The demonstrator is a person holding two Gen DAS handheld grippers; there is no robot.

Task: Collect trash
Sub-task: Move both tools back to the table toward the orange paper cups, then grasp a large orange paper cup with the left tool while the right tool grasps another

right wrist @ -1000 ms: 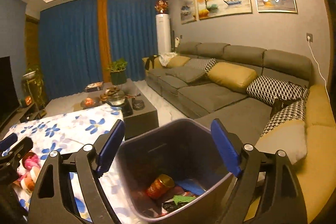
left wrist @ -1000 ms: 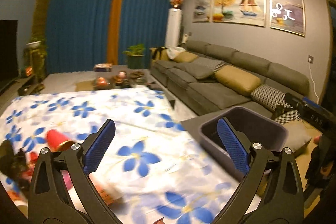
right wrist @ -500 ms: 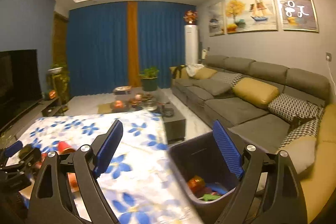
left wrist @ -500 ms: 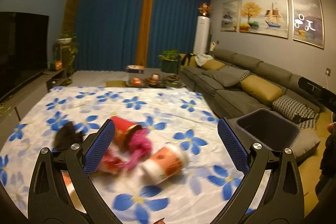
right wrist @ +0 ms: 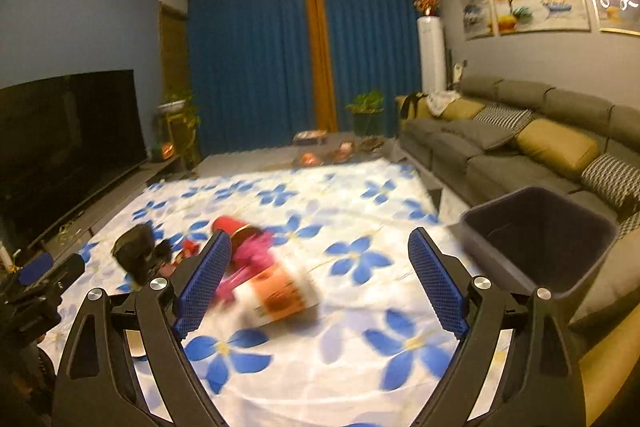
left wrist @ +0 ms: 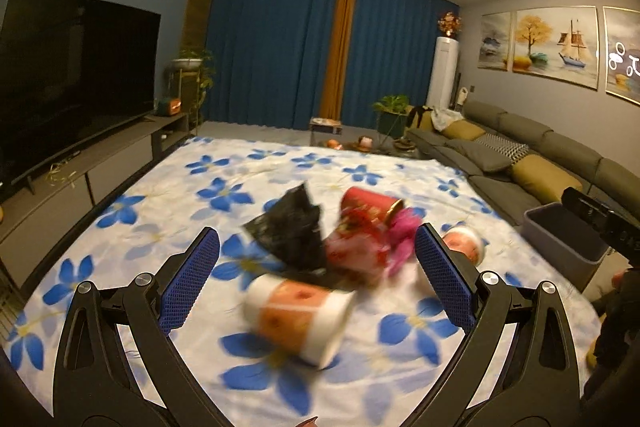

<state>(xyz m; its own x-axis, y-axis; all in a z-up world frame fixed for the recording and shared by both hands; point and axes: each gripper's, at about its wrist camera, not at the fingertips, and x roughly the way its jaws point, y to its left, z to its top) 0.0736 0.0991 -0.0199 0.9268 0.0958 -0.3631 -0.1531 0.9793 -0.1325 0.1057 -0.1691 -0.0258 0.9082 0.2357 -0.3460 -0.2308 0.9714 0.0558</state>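
Observation:
A pile of trash lies on the floral-clothed table (left wrist: 168, 203): a white and orange paper cup (left wrist: 298, 319) on its side, a black wrapper (left wrist: 290, 235), a red can (left wrist: 370, 205), red and pink wrappers (left wrist: 360, 251) and a second cup (left wrist: 466, 243). My left gripper (left wrist: 316, 285) is open and empty, just above the near cup. My right gripper (right wrist: 320, 281) is open and empty, over the cup (right wrist: 280, 297) and pink wrapper (right wrist: 252, 253). The grey trash bin (right wrist: 540, 239) stands at the table's right edge; it also shows in the left wrist view (left wrist: 564, 239).
A grey sofa (right wrist: 520, 147) with cushions runs along the right wall. A TV (left wrist: 72, 75) on a low console stands at the left. A coffee table with small items (right wrist: 340, 147) and a plant sit beyond the table, before blue curtains.
Both grippers swung left from the bin toward the trash pile. The left gripper now hovers over the near cup; the right one has left the bin, which sits at its right.

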